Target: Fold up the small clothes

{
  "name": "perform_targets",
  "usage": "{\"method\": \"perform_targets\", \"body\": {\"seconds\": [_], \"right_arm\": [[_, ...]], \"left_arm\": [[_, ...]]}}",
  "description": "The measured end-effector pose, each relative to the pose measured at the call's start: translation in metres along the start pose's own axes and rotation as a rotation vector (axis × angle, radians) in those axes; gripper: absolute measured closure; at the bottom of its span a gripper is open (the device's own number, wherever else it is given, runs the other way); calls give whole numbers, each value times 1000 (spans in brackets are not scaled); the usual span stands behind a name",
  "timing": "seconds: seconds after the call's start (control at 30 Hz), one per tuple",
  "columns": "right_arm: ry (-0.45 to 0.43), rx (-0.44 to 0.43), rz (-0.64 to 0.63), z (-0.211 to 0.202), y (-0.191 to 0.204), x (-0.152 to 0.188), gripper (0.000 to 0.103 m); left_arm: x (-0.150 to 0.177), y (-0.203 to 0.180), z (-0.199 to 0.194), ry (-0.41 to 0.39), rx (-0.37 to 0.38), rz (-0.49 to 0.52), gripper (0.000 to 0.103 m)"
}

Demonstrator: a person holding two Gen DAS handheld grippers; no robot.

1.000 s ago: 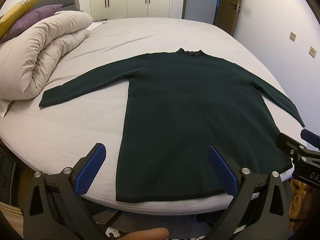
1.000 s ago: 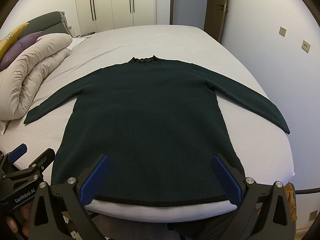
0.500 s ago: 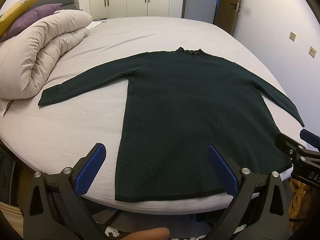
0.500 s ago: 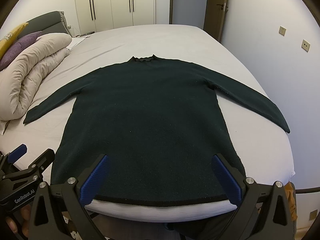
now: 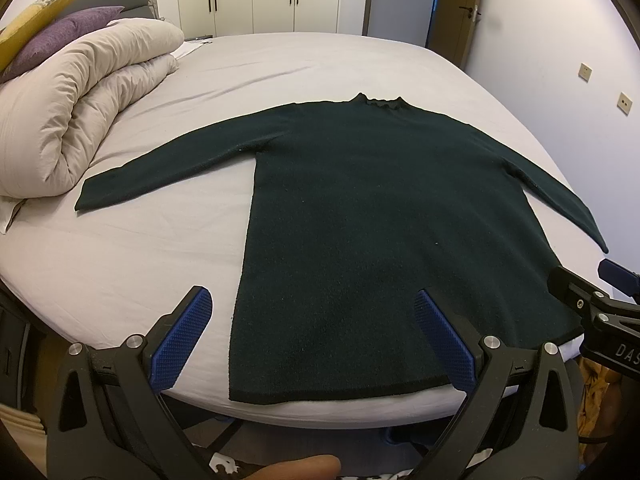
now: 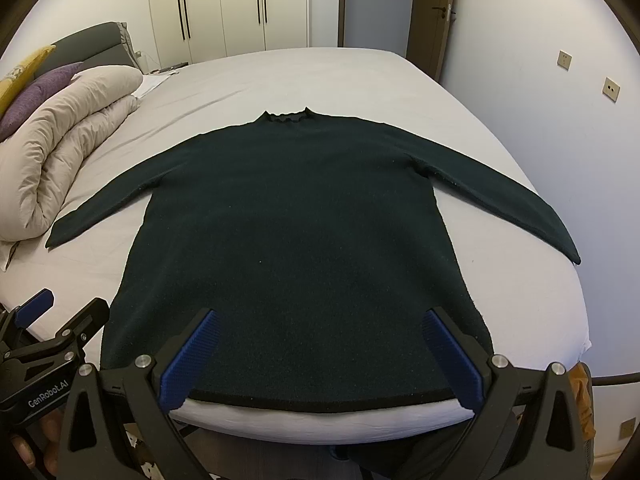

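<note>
- Left gripper (image 5: 314, 336): jaws spread wide, nothing between them, low at 6 o'clock, over the hem's left corner.
- Right gripper (image 6: 320, 354): likewise wide apart and unloaded, at 6 o'clock above the hem.
- Dark green sweater (image 6: 296, 236): flat on bed (image 6: 320, 76), collar toward 12 o'clock, sleeves out toward 9 and 3 o'clock.
- Rolled duvet (image 5: 80, 104): at 10 o'clock, just beside the left cuff.
</note>
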State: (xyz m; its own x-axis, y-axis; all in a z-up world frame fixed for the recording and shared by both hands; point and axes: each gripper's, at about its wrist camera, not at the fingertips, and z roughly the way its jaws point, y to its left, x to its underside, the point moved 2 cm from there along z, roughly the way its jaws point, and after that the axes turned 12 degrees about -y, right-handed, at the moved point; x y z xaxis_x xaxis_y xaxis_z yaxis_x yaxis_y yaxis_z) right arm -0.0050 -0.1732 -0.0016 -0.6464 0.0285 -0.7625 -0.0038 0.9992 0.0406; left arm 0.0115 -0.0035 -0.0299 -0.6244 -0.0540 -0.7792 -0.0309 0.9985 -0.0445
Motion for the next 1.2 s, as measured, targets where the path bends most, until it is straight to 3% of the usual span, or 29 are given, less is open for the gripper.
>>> {"method": "perform_targets", "body": {"seconds": [1.2], "right_arm": [[2,2,-2,3,-2,2,0]], "left_arm": [[-3,5,1,20,34,-23,0]]}}
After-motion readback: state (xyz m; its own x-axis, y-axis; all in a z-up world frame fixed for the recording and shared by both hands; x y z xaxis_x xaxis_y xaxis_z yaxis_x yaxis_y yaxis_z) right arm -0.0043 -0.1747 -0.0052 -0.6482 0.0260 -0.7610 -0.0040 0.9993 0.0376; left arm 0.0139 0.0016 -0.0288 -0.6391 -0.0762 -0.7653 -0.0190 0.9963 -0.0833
